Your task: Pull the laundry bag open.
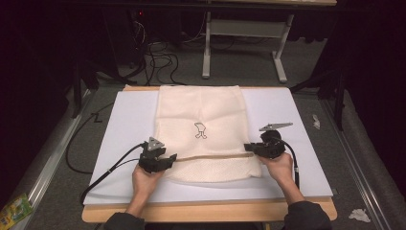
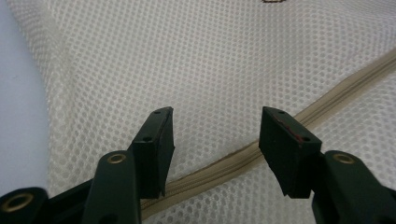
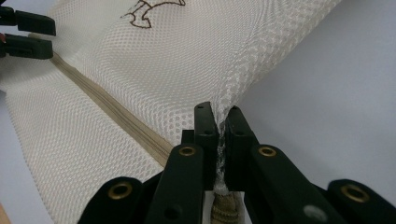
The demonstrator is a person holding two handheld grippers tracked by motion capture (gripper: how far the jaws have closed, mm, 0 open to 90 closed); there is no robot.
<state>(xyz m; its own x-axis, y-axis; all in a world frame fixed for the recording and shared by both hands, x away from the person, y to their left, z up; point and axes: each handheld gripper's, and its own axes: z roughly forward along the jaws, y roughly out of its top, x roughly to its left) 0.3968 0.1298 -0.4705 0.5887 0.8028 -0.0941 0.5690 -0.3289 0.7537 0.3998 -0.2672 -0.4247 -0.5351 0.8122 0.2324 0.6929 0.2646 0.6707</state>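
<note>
- Cream mesh laundry bag [image 1: 201, 132] with a tan zipper [image 1: 210, 156] running across its near end lies flat on the white board [image 1: 124, 120] that tops the wooden table [image 1: 210, 212], a small brown emblem [image 1: 200, 130] stitched near its middle.
- Over on the right edge of the bag, the right gripper [image 3: 218, 135] is clenched tight: its jaws have a pinch of the mesh squeezed between them at the zipper's end, and the fabric is pulled up into a small ridge there.
- In the high view that right gripper [image 1: 253, 147] sits just at the bag's right border, with the person's right hand [image 1: 278, 165] behind it.
- Left side now: the left gripper [image 2: 215, 135] is released, jaws spread wide apart above the mesh, the zipper line passing beneath the gap between them.
- From above, the left gripper [image 1: 168, 159] rests at the bag's left edge, right on the zipper line, the left hand [image 1: 146, 179] wrapped round its body.
- Both black cables trail back off the board towards the person.
</note>
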